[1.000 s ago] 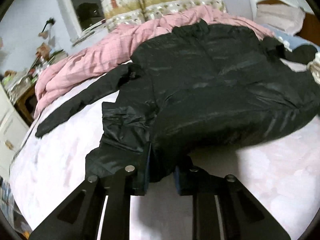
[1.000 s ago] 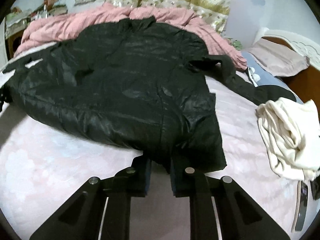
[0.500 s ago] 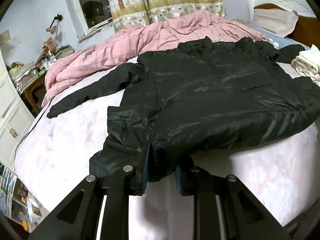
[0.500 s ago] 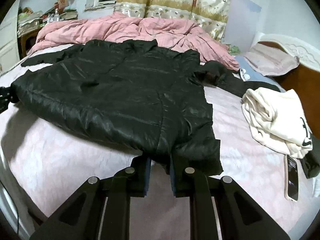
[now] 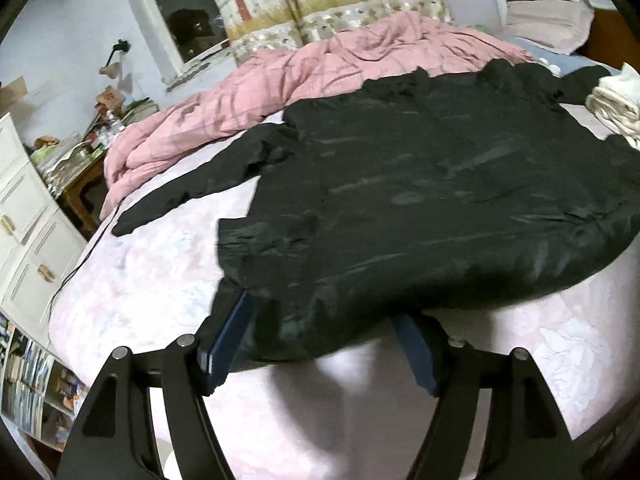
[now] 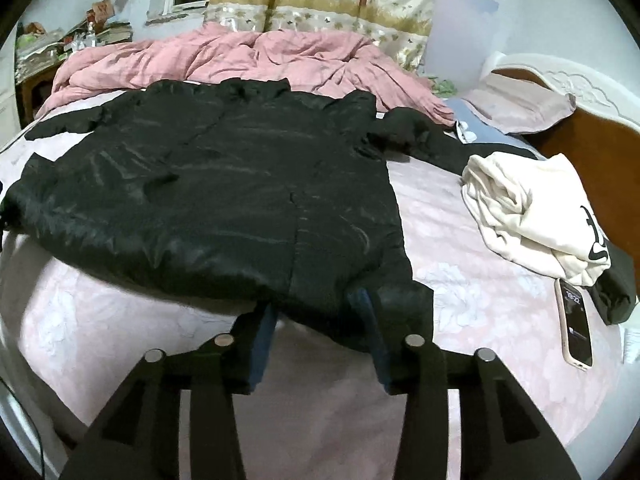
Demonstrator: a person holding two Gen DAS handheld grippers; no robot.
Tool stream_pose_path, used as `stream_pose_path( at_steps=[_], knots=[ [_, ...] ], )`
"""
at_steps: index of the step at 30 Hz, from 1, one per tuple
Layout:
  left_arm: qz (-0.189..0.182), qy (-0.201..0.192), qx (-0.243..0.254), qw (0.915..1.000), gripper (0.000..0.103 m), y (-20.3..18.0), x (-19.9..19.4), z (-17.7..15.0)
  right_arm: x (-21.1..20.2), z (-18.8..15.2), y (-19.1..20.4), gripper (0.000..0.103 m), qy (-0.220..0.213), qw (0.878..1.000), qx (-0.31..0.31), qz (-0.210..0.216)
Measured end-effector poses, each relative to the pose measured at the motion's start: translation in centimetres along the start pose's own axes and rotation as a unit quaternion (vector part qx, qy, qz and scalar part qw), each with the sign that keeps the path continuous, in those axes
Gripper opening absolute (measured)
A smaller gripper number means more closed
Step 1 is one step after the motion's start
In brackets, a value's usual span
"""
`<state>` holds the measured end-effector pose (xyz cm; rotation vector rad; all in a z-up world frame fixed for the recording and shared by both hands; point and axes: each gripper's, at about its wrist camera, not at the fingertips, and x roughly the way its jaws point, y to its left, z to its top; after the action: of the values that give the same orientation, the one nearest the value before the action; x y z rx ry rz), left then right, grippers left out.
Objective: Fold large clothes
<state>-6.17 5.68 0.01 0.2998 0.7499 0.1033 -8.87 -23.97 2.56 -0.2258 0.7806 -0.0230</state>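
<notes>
I have the black puffer jacket (image 5: 420, 208) spread flat across the pale pink floral bedsheet (image 5: 152, 280), collar toward the far side where the pink quilt (image 5: 320, 68) is bunched up under the patterned curtain (image 5: 328, 4), hem hanging toward me at the near edge. My left gripper (image 5: 320, 344) is opening right now, jaws well apart; the hem's left corner sags down between the blue pads, which no longer pinch it. In the right wrist view, my right gripper (image 6: 318, 328) is opening too, jaws parted less widely, with the hem's right corner (image 6: 376, 304) drooping between them and lying against the pads rather than clamped. One sleeve (image 5: 188, 192) trails out to the far left over the sheet, the other sleeve (image 6: 424, 140) runs right toward the pillow (image 6: 524, 108). Right of the jacket sits a folded cream sweatshirt (image 6: 528, 216), and just near of it a phone (image 6: 576, 324) lies face up, screen lit.
</notes>
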Motion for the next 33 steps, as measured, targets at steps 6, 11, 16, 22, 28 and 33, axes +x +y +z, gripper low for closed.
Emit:
stream_pose_path(
  at_steps=[6,11,16,22,28,33],
  knots=[
    [-0.017,-0.033,0.060,0.9975,0.078,-3.6,-1.0,-0.4,-1.2,-1.1,3.9,0.064,-0.052,0.994,-0.097,0.003],
    [-0.039,-0.046,0.091,0.9940,0.078,-6.4,-1.1,-0.5,-0.9,-1.5,7.9,0.064,-0.057,0.986,-0.152,0.027],
    [-0.049,-0.042,0.091,0.9938,0.075,-7.0,-0.3,-0.5,0.3,-1.5,8.6,0.018,-0.041,0.990,-0.134,0.035],
    [-0.066,-0.031,0.064,0.9953,0.013,-5.1,-0.8,-0.1,-1.2,-0.7,5.7,0.006,-0.055,0.993,-0.071,0.079],
    [-0.064,-0.015,0.026,0.9975,0.035,-2.8,-2.6,2.3,-2.8,2.4,5.1,0.006,-0.054,0.992,-0.089,0.072],
    [-0.041,-0.040,0.035,0.9977,0.048,-1.9,-1.3,6.7,-1.4,7.9,4.4,0.006,-0.085,0.992,-0.085,0.046]
  ],
)
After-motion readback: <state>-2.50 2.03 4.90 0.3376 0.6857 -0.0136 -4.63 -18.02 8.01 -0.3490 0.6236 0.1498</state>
